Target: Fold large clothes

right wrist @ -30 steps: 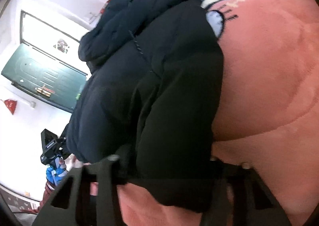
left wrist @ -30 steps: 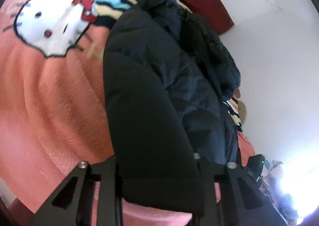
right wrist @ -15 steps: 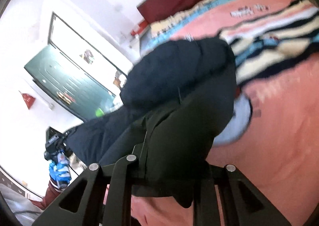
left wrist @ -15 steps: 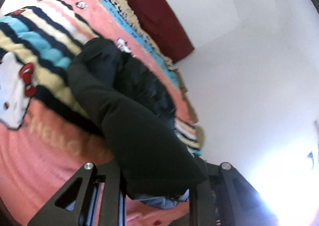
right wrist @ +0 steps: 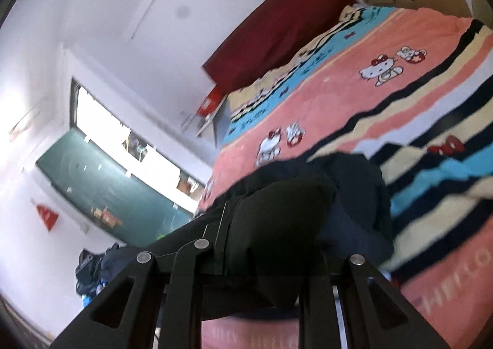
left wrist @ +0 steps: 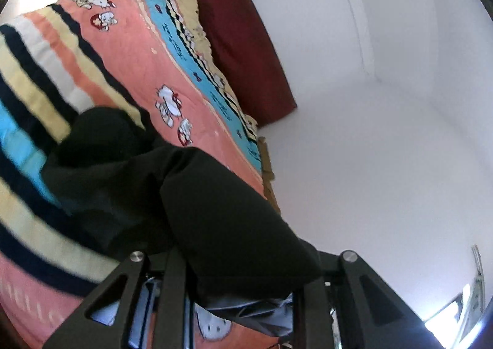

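Note:
A black padded jacket [left wrist: 185, 195] lies bunched on a striped pink Hello Kitty blanket [left wrist: 129, 50] that covers the bed. My left gripper [left wrist: 243, 281] is shut on the jacket's near hem, which bulges up between the fingers. In the right wrist view the same jacket [right wrist: 295, 213] fills the lower middle. My right gripper [right wrist: 255, 275] is shut on another part of its hem. Both hold the fabric lifted above the blanket [right wrist: 354, 96]. The fingertips are hidden by fabric.
A dark red headboard cushion [left wrist: 246, 47] leans on the white wall behind the bed. A green door [right wrist: 101, 192] and a bright window [right wrist: 123, 133] are at the left in the right wrist view. A cardboard box [right wrist: 416, 1] sits at the bed's far corner.
Both grippers have risen and tilted up with the jacket's hem. The jacket's near half has lifted off the blanket and folded toward the far part, so more bed and wall show.

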Demonstrator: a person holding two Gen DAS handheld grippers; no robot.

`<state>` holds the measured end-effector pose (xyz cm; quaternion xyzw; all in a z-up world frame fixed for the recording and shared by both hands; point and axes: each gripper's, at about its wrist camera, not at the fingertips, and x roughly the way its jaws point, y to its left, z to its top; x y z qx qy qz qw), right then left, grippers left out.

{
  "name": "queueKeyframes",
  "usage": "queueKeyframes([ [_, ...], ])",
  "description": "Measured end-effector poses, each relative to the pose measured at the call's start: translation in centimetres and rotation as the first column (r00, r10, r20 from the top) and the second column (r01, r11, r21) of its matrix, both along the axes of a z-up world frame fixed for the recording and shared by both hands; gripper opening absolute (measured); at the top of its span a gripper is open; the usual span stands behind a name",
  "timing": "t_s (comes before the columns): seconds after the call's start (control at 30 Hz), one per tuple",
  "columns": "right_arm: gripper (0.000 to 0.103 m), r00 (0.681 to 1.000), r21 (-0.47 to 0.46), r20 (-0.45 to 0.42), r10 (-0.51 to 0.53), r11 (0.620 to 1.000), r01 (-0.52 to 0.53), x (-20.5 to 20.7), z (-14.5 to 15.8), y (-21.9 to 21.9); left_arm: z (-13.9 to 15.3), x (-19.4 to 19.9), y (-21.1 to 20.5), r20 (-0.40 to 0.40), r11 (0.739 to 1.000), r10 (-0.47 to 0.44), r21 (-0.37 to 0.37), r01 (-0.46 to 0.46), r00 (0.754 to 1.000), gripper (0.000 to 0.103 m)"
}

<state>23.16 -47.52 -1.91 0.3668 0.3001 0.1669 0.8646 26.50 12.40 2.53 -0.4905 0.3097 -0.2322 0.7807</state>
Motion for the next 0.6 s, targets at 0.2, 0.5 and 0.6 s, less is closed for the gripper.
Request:
queueKeyframes([
  [0.2, 0.020, 0.996, -0.033, -0.046, -0.076, 0.997, 0.075, 7.8, -1.1, 0.2, -0.8, 9.1, -0.4, -0.060, 0.995, 0.054, 0.093, -0.048, 0.997, 0.020],
  [0.5, 0.020, 0.977, -0.140, -0.174, -0.121, 0.985, 0.097, 19.9, -6.2, 2.0, -9.6, 22.6, -1.3, -0.218, 0.972, 0.098, 0.230, -0.047, 0.971, 0.026],
  [0.6, 0.020, 0.970, -0.163, -0.210, -0.124, 0.983, 0.091, 22.5, -8.3, 2.3, -12.9, 25.5, -1.9, -0.246, 0.966, 0.075, 0.257, -0.010, 0.966, 0.029],
])
